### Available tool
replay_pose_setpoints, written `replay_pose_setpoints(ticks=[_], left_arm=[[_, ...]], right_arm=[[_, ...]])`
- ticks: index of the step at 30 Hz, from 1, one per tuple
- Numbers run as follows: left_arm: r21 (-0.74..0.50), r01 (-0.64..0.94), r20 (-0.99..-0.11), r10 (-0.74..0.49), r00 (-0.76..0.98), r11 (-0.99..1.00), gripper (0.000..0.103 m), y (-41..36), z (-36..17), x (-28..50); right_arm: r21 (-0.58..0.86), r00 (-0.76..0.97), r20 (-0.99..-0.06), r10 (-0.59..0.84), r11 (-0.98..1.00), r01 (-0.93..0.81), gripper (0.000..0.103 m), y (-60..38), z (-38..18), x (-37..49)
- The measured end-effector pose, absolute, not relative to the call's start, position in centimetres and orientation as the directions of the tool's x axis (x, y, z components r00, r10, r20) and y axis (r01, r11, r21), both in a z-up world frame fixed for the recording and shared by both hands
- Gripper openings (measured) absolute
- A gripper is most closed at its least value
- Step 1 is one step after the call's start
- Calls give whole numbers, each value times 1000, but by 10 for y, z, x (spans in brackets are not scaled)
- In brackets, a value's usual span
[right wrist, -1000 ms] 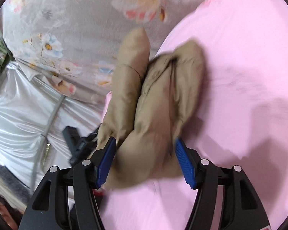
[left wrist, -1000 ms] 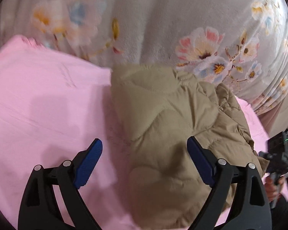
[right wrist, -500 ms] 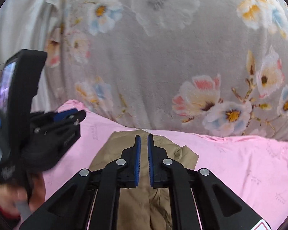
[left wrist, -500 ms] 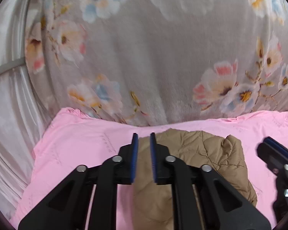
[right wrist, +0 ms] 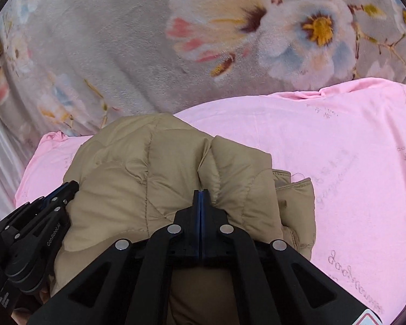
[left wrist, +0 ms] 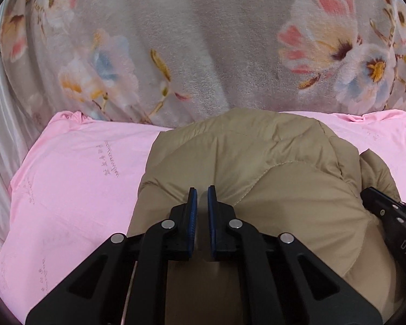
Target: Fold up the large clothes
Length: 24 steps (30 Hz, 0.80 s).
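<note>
Both of our hand-held grippers have closed in since a moment ago: the left hand-held gripper (left wrist: 200, 189) stands narrow, the right hand-held gripper (right wrist: 200, 192) pinched, each against the tan quilted jacket (left wrist: 257, 168) bundled directly ahead on the pink sheet (left wrist: 81, 176).

We see a tan quilted jacket (left wrist: 257, 168) at centre frame, a pale pink sheet (left wrist: 81, 176) with faint script print at lower left, a grey fleece blanket (left wrist: 203, 40) with pink, blue and yellow flowers across the top, our black left tool (left wrist: 200, 211) with blue pads (left wrist: 192, 214).
</note>
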<state>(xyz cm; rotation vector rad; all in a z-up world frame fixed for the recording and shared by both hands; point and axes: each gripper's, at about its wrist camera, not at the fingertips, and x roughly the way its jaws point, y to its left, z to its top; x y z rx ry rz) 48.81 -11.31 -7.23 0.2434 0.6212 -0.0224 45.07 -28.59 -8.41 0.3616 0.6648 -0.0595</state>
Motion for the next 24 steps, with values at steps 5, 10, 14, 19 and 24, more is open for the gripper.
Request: replay_pose_setpoints(ticks=[5,10,14,19,24], left_arm=[[196,90,-552,34,833,976,5,-114,-84,500],[208,100,-539,28,842,973,5,-119,-90,512],[212,112,-537,20,843,971,5,-122,-93,520],[206,123,-540,8,842,971,5,-123,-95,525],[204,127,-540,4,842,971,5,-123,-96,527]], right_arm=[[313,793,-606,55,933,175,0,-286,-95,458],[314,788,-614,44,930,192,0,-287,-102,469],[302,782,-622,28,931,207,0,-286,-104,475],[302,778,-628,25,929,213,0,-287,-106,479],[301,777,-629,24,929,215,0,-287,-106,479]])
